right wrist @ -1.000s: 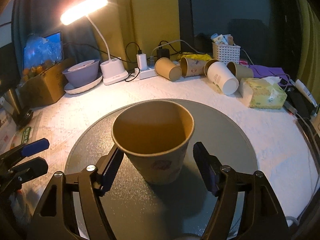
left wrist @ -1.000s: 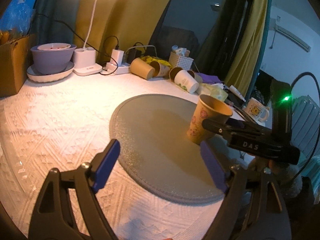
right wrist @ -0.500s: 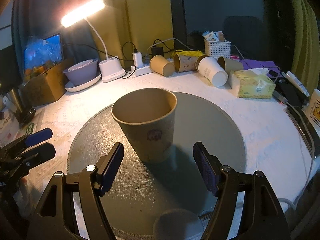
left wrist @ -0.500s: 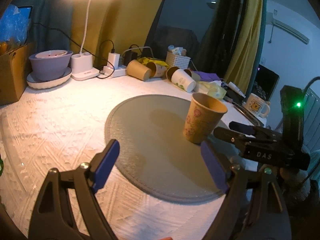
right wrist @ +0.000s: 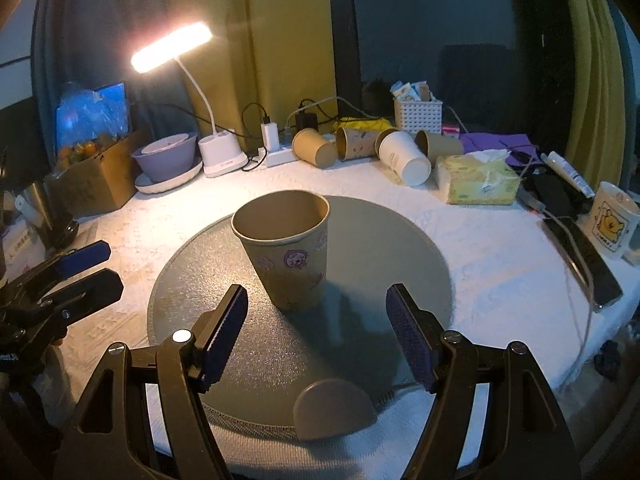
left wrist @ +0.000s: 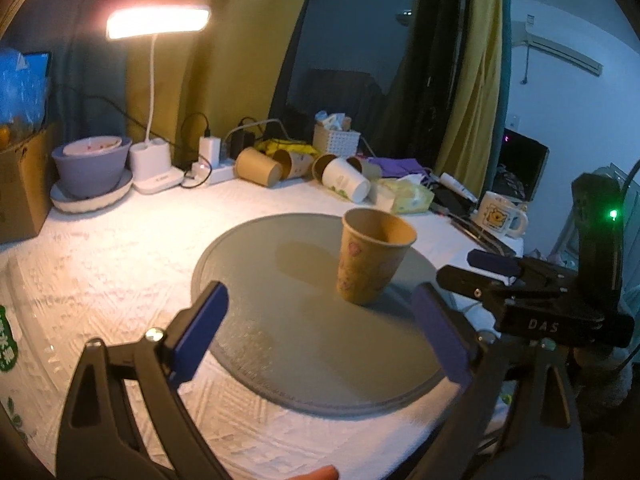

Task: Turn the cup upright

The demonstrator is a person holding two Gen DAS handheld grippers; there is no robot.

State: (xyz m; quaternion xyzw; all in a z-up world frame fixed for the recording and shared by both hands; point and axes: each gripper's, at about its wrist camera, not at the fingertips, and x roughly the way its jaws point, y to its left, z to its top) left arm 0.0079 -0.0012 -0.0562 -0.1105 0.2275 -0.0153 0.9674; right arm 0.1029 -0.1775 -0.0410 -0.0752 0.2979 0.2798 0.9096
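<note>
A brown paper cup with small pink prints stands upright, mouth up, on a round grey mat. It also shows in the left wrist view, on the mat. My right gripper is open and empty, its blue pads a short way in front of the cup, not touching it. My left gripper is open and empty, over the mat's near-left part. The right gripper shows at the right of the left wrist view; the left gripper shows at the left of the right wrist view.
Several paper cups lie on their sides at the back. A lit desk lamp, purple bowl on a plate, cardboard box, tissue pack, white basket, phone and cartoon mug ring the white cloth.
My right gripper has drawn back from the cup, which was between its open fingers a second ago and now stands free. My left gripper has pulled back a little.
</note>
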